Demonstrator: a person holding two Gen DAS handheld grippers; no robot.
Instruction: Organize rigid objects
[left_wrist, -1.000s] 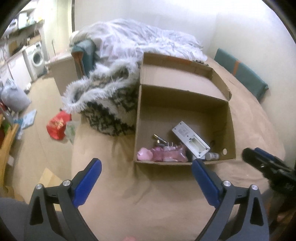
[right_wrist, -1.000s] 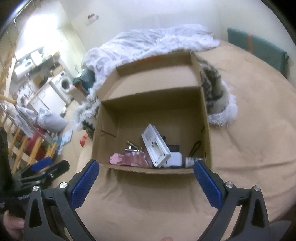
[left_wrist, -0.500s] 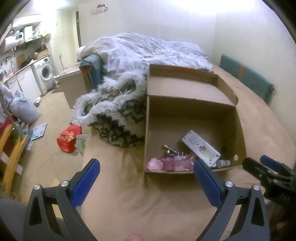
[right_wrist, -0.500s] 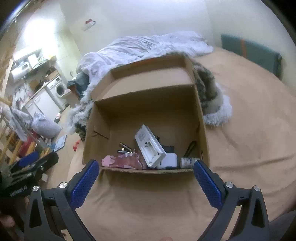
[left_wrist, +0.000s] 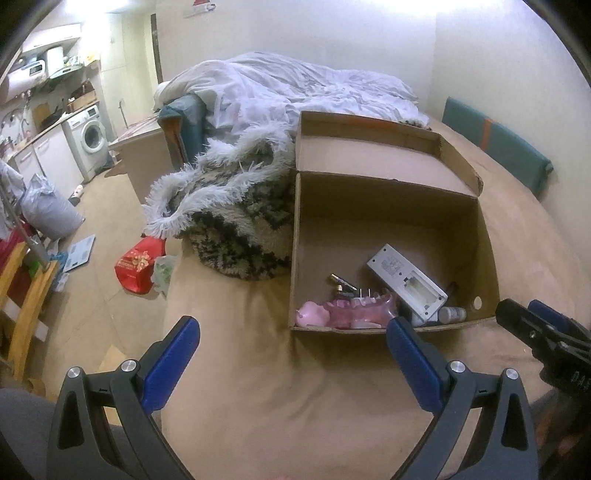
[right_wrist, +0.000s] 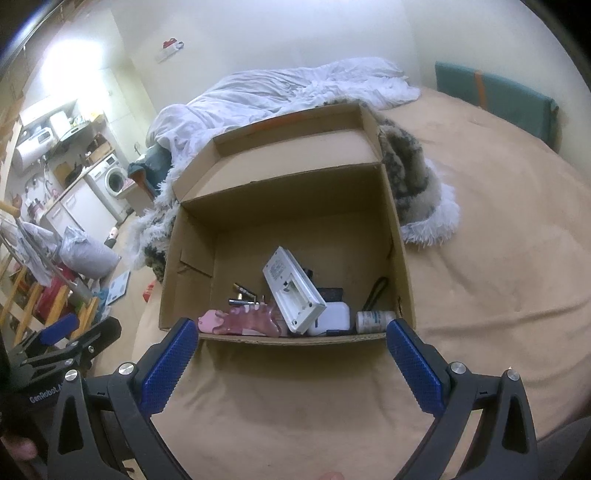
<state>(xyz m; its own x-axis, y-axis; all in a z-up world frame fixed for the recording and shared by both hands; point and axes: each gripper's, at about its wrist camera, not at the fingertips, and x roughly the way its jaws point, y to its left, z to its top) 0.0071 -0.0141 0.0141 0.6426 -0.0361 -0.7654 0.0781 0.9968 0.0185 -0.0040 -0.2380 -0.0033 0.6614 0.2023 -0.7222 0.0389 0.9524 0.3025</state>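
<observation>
An open cardboard box (left_wrist: 484, 236) (right_wrist: 400, 258) stands on the tan bed cover. Inside lie a white battery charger (left_wrist: 406, 286) (right_wrist: 293, 290), a pink clear plastic piece (left_wrist: 343, 308) (right_wrist: 243, 321), loose batteries (left_wrist: 341, 282) (right_wrist: 243, 291), a small white bottle (left_wrist: 452, 314) (right_wrist: 375, 316) and a white block (right_wrist: 332, 319). My left gripper (left_wrist: 291, 354) is open and empty, hovering before the box's near left corner. My right gripper (right_wrist: 290, 354) is open and empty, just in front of the box's near wall. Each gripper shows at the edge of the other's view.
A shaggy black-and-white blanket (left_wrist: 240, 214) (right_wrist: 413, 177) lies against the box's far side, with a white duvet (left_wrist: 295, 85) behind. A teal cushion (left_wrist: 495, 140) lies by the wall. The bed edge drops to the floor at left, with a red bag (left_wrist: 138, 264).
Both grippers have drawn back and tilted up a little, so the box sits lower and more of the room shows. Both stay open and empty.
</observation>
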